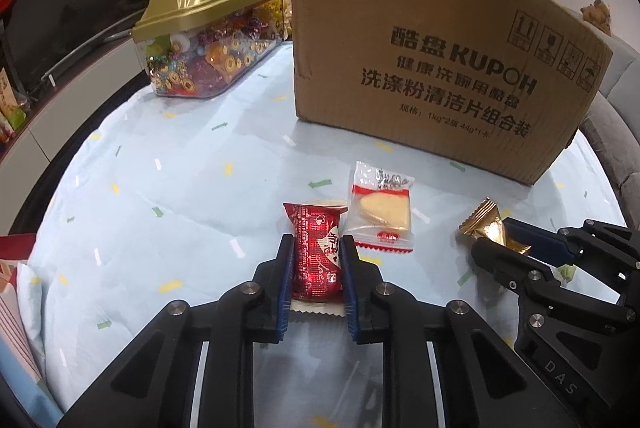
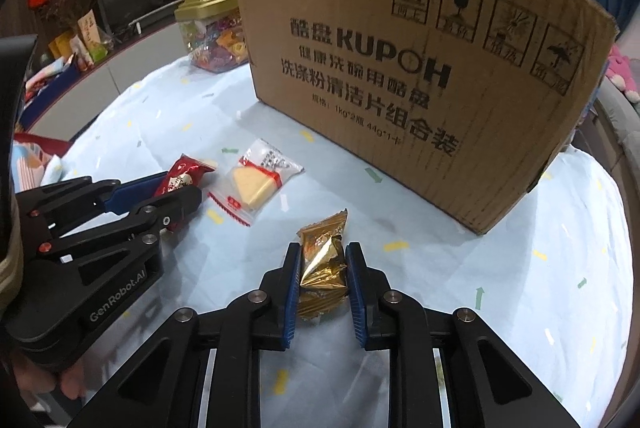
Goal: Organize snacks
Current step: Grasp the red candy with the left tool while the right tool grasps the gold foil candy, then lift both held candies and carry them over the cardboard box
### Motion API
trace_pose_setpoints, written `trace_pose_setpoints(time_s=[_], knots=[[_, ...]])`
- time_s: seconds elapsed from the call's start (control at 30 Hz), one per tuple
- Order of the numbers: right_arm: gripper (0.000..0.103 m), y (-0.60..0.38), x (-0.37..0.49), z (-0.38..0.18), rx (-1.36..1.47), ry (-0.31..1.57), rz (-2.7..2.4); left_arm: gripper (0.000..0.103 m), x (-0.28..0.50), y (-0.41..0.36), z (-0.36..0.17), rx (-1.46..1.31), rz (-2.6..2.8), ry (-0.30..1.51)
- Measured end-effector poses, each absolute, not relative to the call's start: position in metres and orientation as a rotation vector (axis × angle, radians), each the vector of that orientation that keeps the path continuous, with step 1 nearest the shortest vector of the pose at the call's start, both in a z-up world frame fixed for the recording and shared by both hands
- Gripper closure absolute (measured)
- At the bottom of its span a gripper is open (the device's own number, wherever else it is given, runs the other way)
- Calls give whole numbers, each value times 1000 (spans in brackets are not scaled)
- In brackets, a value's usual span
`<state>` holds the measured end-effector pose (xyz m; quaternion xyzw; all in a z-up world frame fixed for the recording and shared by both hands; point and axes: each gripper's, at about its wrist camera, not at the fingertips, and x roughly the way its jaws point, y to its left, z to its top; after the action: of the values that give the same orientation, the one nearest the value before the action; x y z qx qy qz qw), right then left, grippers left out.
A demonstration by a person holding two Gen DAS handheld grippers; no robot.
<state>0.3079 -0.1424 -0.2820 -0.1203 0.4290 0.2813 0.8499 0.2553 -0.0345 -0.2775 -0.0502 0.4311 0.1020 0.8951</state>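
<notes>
Two claws, each clamped on a snack: left claw (image 1: 317, 260) holds the red packet (image 1: 316, 256); right claw (image 2: 322, 270) the gold candy (image 2: 322, 270); both low on the table (image 1: 160, 196), near the cardboard box (image 1: 440, 60); slick foil may slip during lifting.

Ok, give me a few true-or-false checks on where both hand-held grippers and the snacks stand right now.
1. The left hand-held gripper is shut on the red snack. True.
2. The right hand-held gripper is open over bare cloth. False: it is shut on the gold candy.
3. The clear packet with the yellow cake lies free on the tablecloth. True.
4. The cardboard box lies flattened. False: it stands upright behind the snacks.
5. The candy jar with the gold lid stands right of the box. False: it stands to its left.
</notes>
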Motion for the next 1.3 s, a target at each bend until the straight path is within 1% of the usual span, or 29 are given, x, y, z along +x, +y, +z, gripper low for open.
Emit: trace_pose_setpoints(time_s=[0.23, 0.5, 0.83, 1.3], knots=[[80, -144, 300, -269, -237, 886, 567, 81, 253, -35, -269, -97, 205, 885], [80, -152, 292, -249, -192, 873, 502, 81, 251, -34, -241, -102, 175, 836], [80, -155, 281, -213, -92, 846, 390, 81, 243, -29, -212, -98, 93, 809], [80, -161, 250, -158, -51, 805, 267, 81, 226, -35, -160, -48, -22, 801]])
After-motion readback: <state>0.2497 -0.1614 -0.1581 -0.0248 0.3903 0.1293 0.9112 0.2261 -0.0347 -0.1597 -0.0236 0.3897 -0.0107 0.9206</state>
